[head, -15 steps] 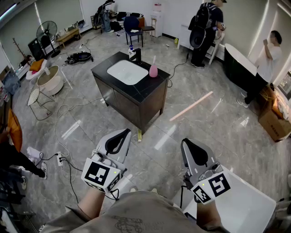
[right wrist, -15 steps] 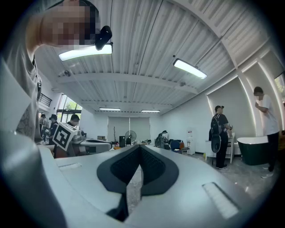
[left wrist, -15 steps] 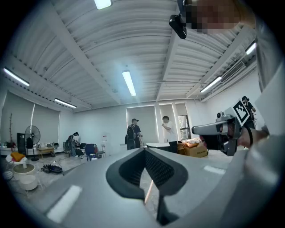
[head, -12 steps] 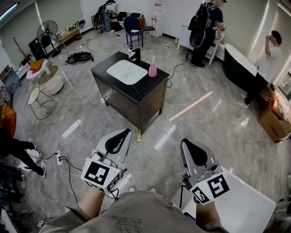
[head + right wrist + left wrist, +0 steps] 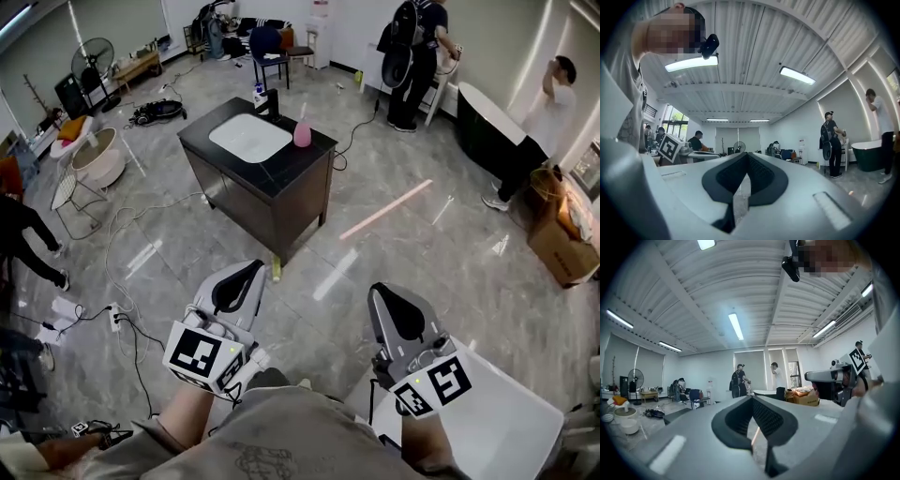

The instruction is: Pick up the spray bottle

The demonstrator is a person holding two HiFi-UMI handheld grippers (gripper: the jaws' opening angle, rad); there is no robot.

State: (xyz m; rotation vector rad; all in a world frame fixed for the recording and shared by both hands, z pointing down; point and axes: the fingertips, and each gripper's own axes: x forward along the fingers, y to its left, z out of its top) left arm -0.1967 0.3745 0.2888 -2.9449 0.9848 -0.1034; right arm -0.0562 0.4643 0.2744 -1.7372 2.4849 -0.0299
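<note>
Far left, loose cables [image 5: 122,246] trail across the floor [image 5: 422,253]. Your left gripper [image 5: 246,278] is clenched on nothing, low near your body. Ahead stands a dark vanity cabinet [image 5: 281,202] with a white sink [image 5: 249,137]. A small yellow object [image 5: 277,272] lies at its foot, between you and it. The spray bottle [image 5: 302,134] stands upright on the countertop just right of the sink, with a pink, rounded body and a slim pale top. Your right gripper [image 5: 386,302] is likewise clamped shut and empty, well apart from the bottle.

Spray bottle [image 5: 302,134] tiny, nozzle unclear; cardboard box [image 5: 555,251] cut by edge.
</note>
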